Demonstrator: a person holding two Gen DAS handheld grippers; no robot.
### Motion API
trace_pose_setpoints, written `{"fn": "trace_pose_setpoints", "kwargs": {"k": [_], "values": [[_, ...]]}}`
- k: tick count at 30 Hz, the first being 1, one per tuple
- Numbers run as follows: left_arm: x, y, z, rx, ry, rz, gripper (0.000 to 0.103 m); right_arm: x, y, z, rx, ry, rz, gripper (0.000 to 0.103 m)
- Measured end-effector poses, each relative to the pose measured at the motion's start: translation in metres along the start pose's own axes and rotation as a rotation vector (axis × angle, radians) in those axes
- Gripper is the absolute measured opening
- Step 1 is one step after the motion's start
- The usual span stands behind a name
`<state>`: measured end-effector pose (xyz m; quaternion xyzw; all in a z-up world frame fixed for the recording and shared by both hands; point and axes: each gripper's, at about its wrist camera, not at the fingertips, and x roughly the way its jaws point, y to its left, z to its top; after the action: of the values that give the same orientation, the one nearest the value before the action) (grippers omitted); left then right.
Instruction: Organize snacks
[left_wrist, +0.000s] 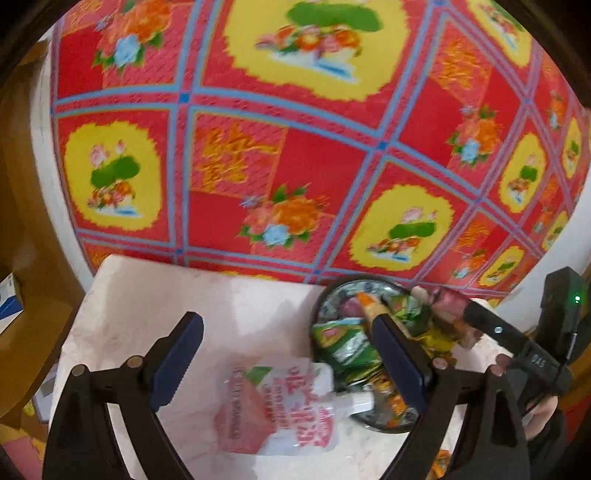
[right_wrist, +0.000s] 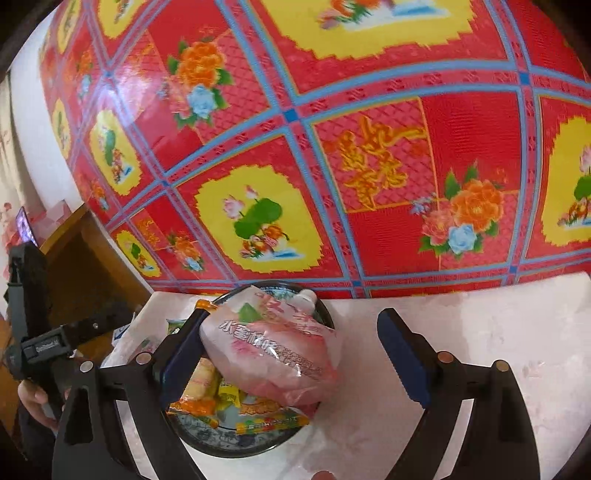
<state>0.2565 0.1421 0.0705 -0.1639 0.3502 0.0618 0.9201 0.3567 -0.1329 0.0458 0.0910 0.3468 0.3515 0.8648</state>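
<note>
On the white marble-look tabletop (right_wrist: 480, 332), a dark round patterned dish (right_wrist: 236, 448) is seen heaped with snack packets, and a pink translucent spouted drink pouch (right_wrist: 273, 350) is laid on top of the heap. The right gripper (right_wrist: 295, 354) is spread as wide as it goes; its jaws have just been opening, and the pouch lies between them, against the left blue pad (right_wrist: 181, 362) and well clear of the right one, so nothing is clamped.

From the left wrist view, the left gripper (left_wrist: 288, 362) is likewise shown with jaws apart and nothing gripped. A second pink and white spouted pouch (left_wrist: 280, 410) is seen flat on the tabletop (left_wrist: 166, 295) between its fingers, its cap pointing towards the dish (left_wrist: 325, 295). Green and yellow packets (left_wrist: 343, 343) in the dish are partly hidden behind its right finger.

Only the left view shows the pouch on the bare table; only the right view shows the pouch resting on the heap. A red, yellow and blue flowered mat (right_wrist: 332, 147) is seen beyond the table in both. The other tool, with a hand (right_wrist: 33, 398) on it, is caught at the edge of each view.
</note>
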Motion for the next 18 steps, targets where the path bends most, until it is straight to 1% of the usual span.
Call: {"fn": "trace_pose_setpoints", "kwargs": {"k": [1, 3, 4, 5, 6, 7, 8, 10, 12, 13, 15, 18], "values": [[0.0, 0.002, 0.0, 0.008, 0.024, 0.016, 0.095, 0.0, -0.001, 0.0, 0.006, 0.008, 0.009, 0.092], [-0.001, 0.005, -0.002, 0.013, 0.044, 0.022, 0.095, -0.001, -0.002, 0.0, 0.018, 0.024, 0.028, 0.092], [-0.002, 0.009, -0.004, 0.007, 0.053, 0.028, 0.095, -0.003, -0.003, 0.0, 0.026, 0.017, 0.033, 0.091], [0.0, 0.013, -0.007, -0.004, 0.076, 0.04, 0.095, -0.007, -0.005, -0.001, 0.037, -0.002, 0.037, 0.09], [0.003, 0.015, -0.009, -0.01, 0.102, 0.046, 0.095, -0.01, -0.007, -0.001, 0.045, -0.016, 0.039, 0.084], [0.008, 0.019, -0.013, -0.021, 0.154, 0.042, 0.094, -0.012, -0.007, 0.0, 0.051, -0.025, 0.045, 0.078], [0.011, 0.021, -0.015, -0.031, 0.181, 0.028, 0.093, -0.015, -0.009, 0.001, 0.058, -0.034, 0.056, 0.075], [0.011, 0.023, -0.022, -0.061, 0.228, -0.031, 0.093, -0.018, -0.008, 0.002, 0.063, -0.046, 0.068, 0.074], [0.008, 0.019, -0.024, -0.063, 0.24, -0.055, 0.093, -0.017, -0.005, 0.001, 0.052, -0.036, 0.083, 0.073], [0.004, 0.014, -0.023, -0.05, 0.232, -0.055, 0.093, -0.015, -0.003, 0.001, 0.041, -0.024, 0.085, 0.072], [0.0, 0.005, -0.021, -0.011, 0.217, -0.034, 0.093, -0.008, 0.004, -0.002, 0.008, 0.007, 0.085, 0.067], [0.001, -0.01, -0.022, 0.066, 0.204, 0.017, 0.093, -0.001, 0.016, -0.009, -0.06, 0.034, 0.06, 0.066]]}}
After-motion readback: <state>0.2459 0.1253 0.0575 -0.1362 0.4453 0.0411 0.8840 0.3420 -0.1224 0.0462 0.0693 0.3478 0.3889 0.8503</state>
